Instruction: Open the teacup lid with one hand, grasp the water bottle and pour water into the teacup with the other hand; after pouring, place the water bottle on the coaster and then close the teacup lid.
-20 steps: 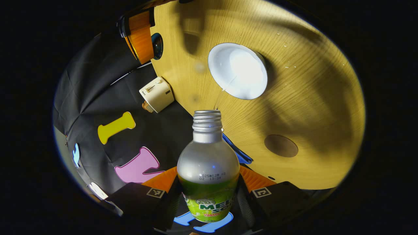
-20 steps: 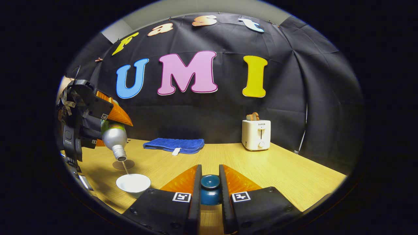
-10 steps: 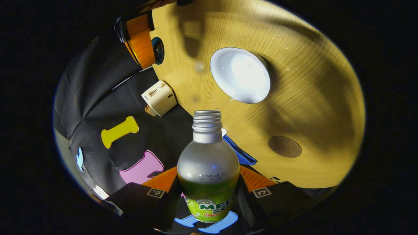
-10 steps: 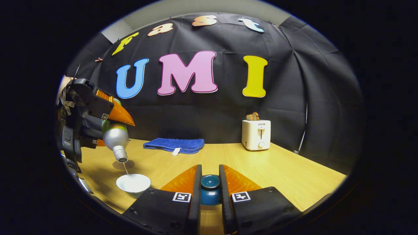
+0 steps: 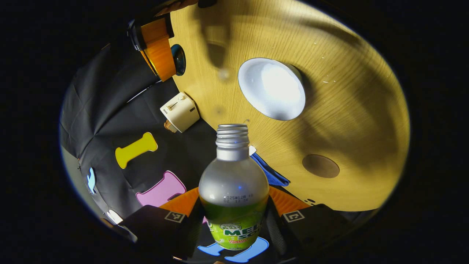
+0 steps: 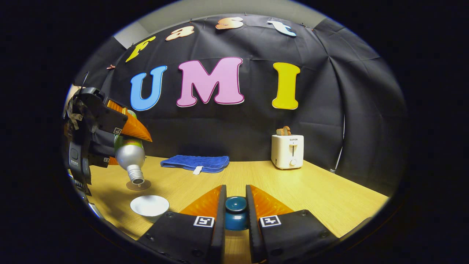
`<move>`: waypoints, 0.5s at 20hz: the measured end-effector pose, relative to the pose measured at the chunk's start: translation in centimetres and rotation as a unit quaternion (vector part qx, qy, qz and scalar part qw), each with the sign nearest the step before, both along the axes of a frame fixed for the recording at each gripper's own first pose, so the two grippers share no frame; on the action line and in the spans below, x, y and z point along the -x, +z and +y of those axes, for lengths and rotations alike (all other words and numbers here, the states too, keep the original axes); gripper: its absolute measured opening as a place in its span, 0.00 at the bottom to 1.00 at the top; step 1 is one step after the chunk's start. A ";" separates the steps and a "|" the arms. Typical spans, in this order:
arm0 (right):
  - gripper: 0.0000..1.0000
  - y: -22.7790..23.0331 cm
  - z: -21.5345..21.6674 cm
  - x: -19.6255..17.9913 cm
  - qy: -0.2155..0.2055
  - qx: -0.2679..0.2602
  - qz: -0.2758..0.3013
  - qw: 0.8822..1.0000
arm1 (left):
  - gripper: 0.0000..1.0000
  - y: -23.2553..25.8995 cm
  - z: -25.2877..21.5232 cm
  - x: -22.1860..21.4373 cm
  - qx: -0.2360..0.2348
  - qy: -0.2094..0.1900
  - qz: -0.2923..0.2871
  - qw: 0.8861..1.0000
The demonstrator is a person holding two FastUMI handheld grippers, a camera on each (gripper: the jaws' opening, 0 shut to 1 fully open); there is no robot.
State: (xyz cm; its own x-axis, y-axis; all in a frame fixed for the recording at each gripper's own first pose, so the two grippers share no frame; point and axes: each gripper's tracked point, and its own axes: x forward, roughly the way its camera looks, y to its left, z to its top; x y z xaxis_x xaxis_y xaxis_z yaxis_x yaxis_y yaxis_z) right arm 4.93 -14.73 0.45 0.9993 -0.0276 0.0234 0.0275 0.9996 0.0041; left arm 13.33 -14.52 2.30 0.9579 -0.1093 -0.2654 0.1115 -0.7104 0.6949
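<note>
Water bottle, teacup, lid and coaster on the worktop.

The water bottle point(image 5: 233, 183), silver at neck and shoulder with a green label, uncapped, is tilted mouth-down above the worktop point(image 6: 311, 194), clamped between the jaws of the left gripper point(image 5: 234, 216). The white teacup point(image 5: 271, 89) stands open and upright near the bottle's mouth, its interior bright. The dark blue teacup lid point(image 6: 235, 212) is held clear of the cup between the jaws of the right gripper point(image 6: 235, 209). The round brown coaster point(image 5: 320, 166) lies flat and bare, near the cup.
</note>
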 end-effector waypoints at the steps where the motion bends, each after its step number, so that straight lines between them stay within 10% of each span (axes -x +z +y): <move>1: 0.30 0.0 0.0 0.0 0.000 0.000 0.000 1.000 | 0.82 -0.1 0.0 0.0 0.000 0.000 0.000 1.000; 6: 0.31 0.0 0.0 0.0 0.000 0.000 0.000 1.000 | 0.81 0.0 0.3 0.0 0.025 0.004 0.002 1.000; 10: 0.30 0.0 0.0 0.0 0.000 0.000 0.000 1.000 | 0.82 -0.4 1.7 0.6 0.142 0.025 0.022 0.989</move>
